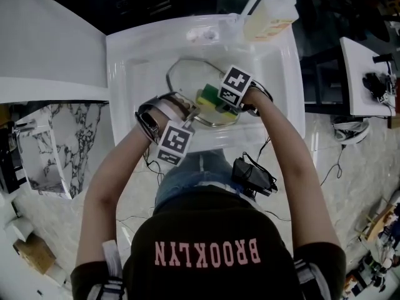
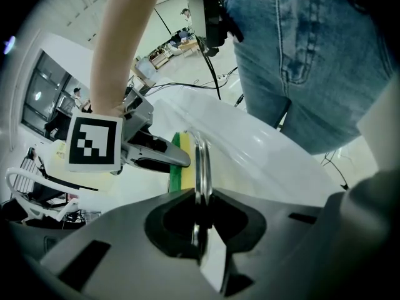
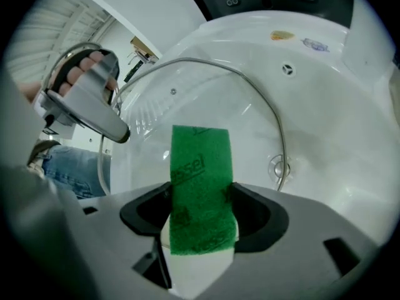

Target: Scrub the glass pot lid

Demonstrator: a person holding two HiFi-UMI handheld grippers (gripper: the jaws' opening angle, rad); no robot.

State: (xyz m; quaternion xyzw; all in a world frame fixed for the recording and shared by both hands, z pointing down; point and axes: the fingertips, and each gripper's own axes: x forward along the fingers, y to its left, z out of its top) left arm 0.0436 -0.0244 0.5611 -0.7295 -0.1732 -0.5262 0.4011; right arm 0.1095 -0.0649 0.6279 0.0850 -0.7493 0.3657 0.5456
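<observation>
The glass pot lid [image 1: 190, 80] stands tilted in the white sink [image 1: 125, 74]. My left gripper [image 1: 190, 112] is shut on its near metal rim [image 2: 200, 161], which runs edge-on between the jaws in the left gripper view. My right gripper [image 1: 215, 102] is shut on a yellow-and-green sponge [image 1: 209, 97] and holds it against the lid's right side. In the right gripper view the sponge's green face [image 3: 200, 174] points at the glass, with the lid's rim [image 3: 250, 86] arching above and its knob [image 3: 279, 166] showing through. The left gripper's fingers [image 3: 94, 114] hold the lid at the left.
A soap bottle [image 1: 269, 17] stands on the sink's back right corner. The drain [image 3: 286, 69] lies behind the lid. A marble-patterned panel [image 1: 56, 142] is at the left, a white table [image 1: 359, 74] at the right. A black device [image 1: 253, 174] hangs at the person's waist.
</observation>
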